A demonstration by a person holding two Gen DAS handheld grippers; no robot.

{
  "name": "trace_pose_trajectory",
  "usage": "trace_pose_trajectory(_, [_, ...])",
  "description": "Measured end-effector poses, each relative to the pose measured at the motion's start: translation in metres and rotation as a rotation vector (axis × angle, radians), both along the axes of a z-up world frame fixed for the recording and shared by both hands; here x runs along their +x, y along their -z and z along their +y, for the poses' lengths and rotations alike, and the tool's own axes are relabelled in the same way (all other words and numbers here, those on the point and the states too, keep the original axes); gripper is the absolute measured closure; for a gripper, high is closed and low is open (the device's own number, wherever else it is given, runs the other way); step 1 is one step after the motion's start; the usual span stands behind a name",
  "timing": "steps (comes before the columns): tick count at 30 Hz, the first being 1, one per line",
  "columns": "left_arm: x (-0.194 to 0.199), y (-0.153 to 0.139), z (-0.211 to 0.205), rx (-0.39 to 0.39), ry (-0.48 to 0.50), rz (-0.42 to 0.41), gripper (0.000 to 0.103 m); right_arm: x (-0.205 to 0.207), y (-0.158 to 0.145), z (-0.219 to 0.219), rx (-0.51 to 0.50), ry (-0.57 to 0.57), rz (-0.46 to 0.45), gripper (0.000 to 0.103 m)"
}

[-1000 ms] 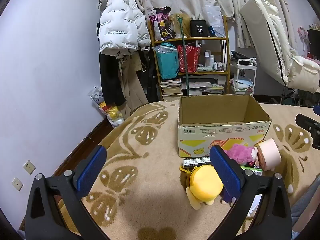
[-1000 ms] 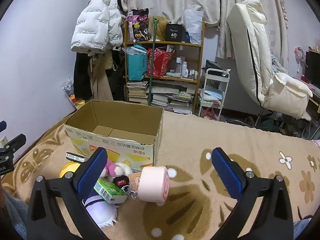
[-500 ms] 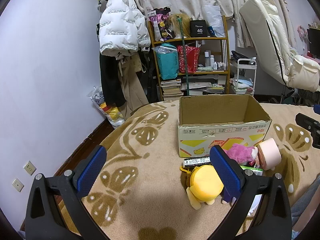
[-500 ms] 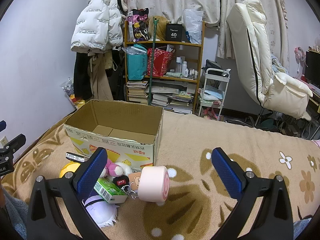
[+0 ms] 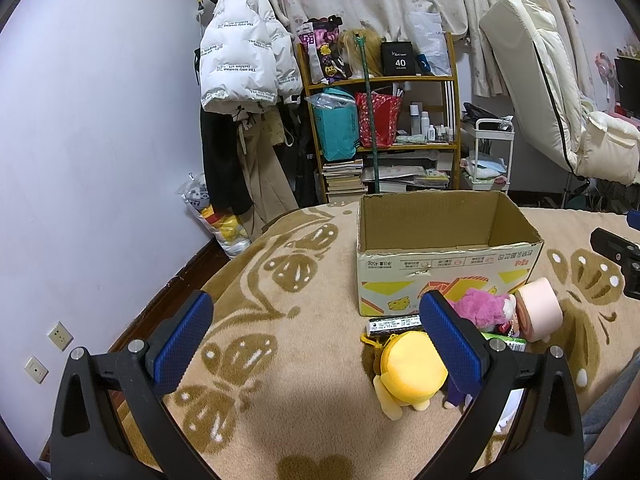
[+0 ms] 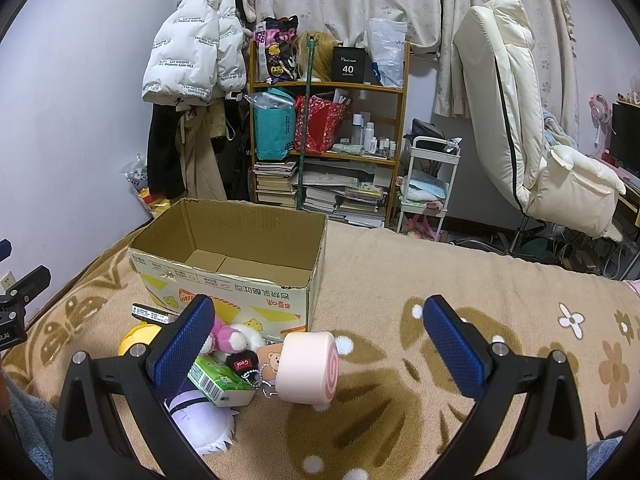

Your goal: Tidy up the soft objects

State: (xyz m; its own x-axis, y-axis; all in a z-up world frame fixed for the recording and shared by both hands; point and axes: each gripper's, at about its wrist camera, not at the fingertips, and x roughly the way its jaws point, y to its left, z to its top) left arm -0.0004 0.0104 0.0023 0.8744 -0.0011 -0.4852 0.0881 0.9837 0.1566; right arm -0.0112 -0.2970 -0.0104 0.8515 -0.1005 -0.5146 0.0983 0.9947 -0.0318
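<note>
- Left claw point(image 5: 316, 336) spread wide, gripping nothing, raised above the butterfly-patterned blanket point(image 5: 280, 272).
- Right claw point(image 6: 318, 342) likewise spread wide, nothing between its blue pads point(image 6: 450, 340).
- Open cardboard box point(image 5: 444, 256) ahead of the left claw and to its right; ahead and left of the right claw, bottom flaps bare in the right wrist view.
- Yellow plush point(image 5: 412, 372) lying on the blanket just inside the left claw's right finger, partly hidden behind that finger; only a yellow sliver visible left of the right claw's left finger.
- Pink plush point(image 5: 478, 310) beyond the left claw's right fingertip, up against the box front.
- Pink roll-shaped cushion point(image 6: 308, 366) lying on its side between the right claw's fingers, nearer the left one, spiral end facing right; to the right of the left claw, outside its span.
- Green tissue pack point(image 6: 218, 380) just beside the right claw's left pad, resting on a white-and-purple plush point(image 6: 200, 420) low under that finger.
- Small black "Cool" pouch point(image 6: 242, 362) and bear charm point(image 6: 270, 360) between the tissue pack and the roll cushion.
- Flat black-and-white packet point(image 5: 394, 324) touching the box's front base, between the left claw's fingers, close to the right one.
</note>
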Motion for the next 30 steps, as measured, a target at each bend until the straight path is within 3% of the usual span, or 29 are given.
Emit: trace_pose_trajectory(30, [-0.0034, 0.0043, -0.0058, 0.004, 0.001, -0.002, 0.001, 0.0, 0.0003, 0.0003, 0.002, -0.001, -0.005, 0.0])
